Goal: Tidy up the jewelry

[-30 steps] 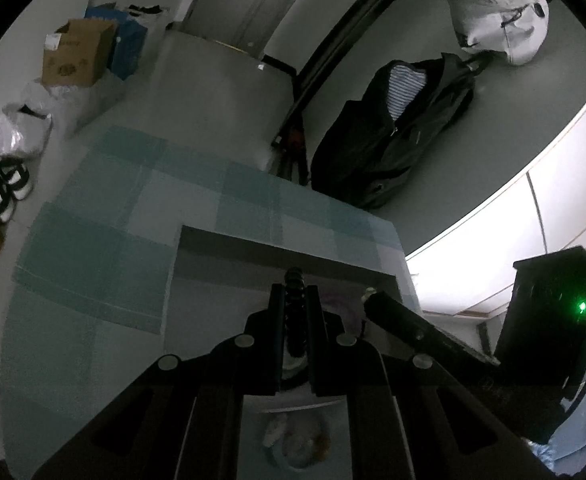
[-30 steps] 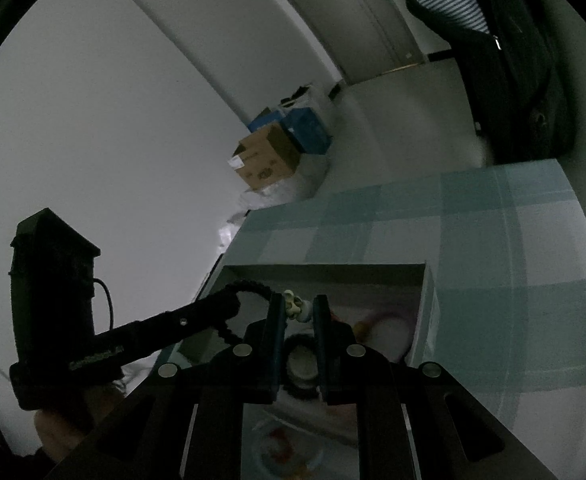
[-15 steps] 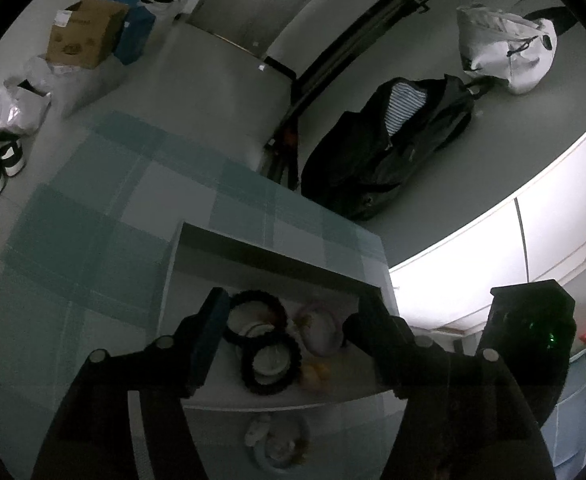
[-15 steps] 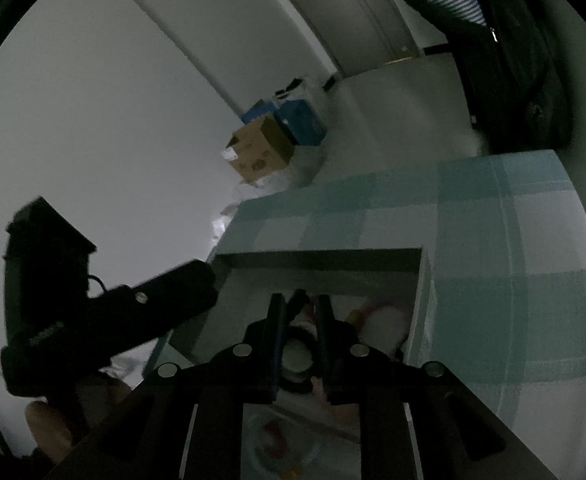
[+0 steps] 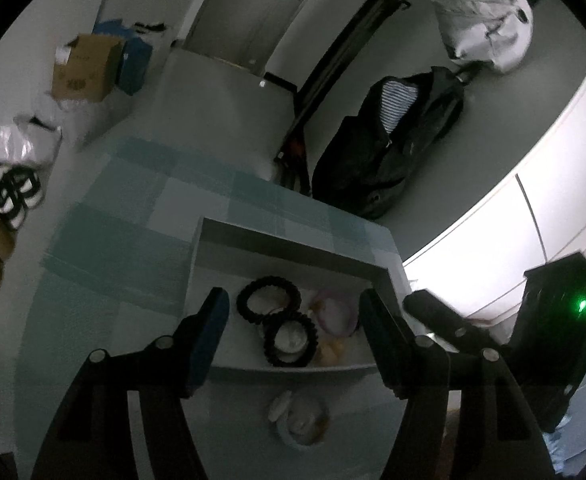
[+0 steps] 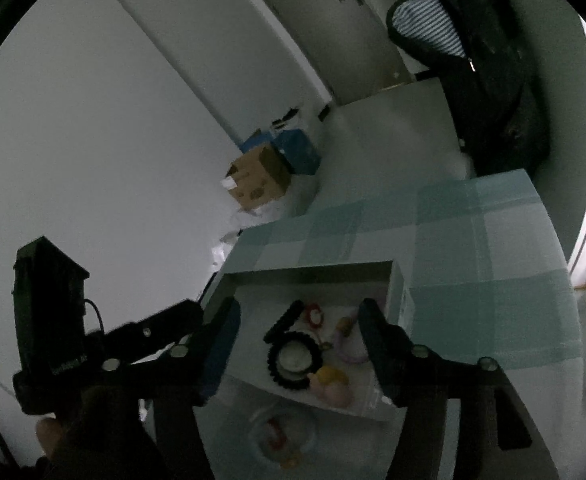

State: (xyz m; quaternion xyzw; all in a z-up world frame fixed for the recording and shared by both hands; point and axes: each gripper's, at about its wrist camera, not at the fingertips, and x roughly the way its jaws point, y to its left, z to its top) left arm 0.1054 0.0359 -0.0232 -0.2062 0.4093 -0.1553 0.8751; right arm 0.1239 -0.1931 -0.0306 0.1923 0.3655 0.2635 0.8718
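Black bead bracelets [image 5: 277,320] in white box [image 5: 293,242]; left gripper [image 5: 293,320], right gripper [image 6: 295,328] spread wide, empty; small dish [image 5: 301,420] beside box.

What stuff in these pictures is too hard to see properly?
- Small clear bag in front of the white open box, right wrist view: dim and blurry, so the red and yellow bits inside can't be named.
- Pale yellow and pink pieces beside the black beaded bracelet: too dark to tell what they are.
- Box's right corner, left wrist view: hidden behind the left gripper finger.
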